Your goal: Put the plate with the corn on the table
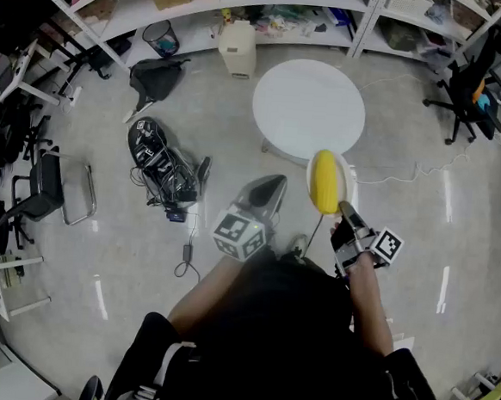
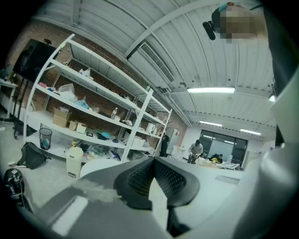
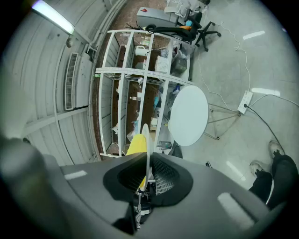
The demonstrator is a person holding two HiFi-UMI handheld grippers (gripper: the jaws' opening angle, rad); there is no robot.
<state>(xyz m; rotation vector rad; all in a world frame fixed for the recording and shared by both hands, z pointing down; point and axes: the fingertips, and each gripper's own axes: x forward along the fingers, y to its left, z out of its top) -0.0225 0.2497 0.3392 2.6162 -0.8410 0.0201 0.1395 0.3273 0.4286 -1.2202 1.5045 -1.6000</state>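
The right gripper [image 3: 147, 161] has its jaws nearly together, clamped on the rim of a thin white round plate [image 3: 145, 140]. That gripper's view shows the plate edge-on, as a narrow line running out from between the two black ribbed pads. A smooth yellow corn cob [image 3: 135, 144] lies against one face of the plate, just beyond the jaw tips.

In the head view the right gripper [image 1: 343, 209] holds the plate [image 1: 348, 178] out in front of the person. The corn cob [image 1: 324, 182] covers most of the plate, lying lengthwise away from the jaws. The plate is in the air at the near edge of the round white tabletop [image 1: 308, 109], its far rim overlapping that edge and the rest over the grey floor [image 1: 105, 183]. It does not rest on the tabletop [image 3: 189, 115], which is bare.

The left gripper [image 2: 153, 161] has its jaws closed tip to tip with nothing between them. In the head view the left gripper [image 1: 269, 188] sits nearer the person than the tabletop, beside the plate and apart from it.
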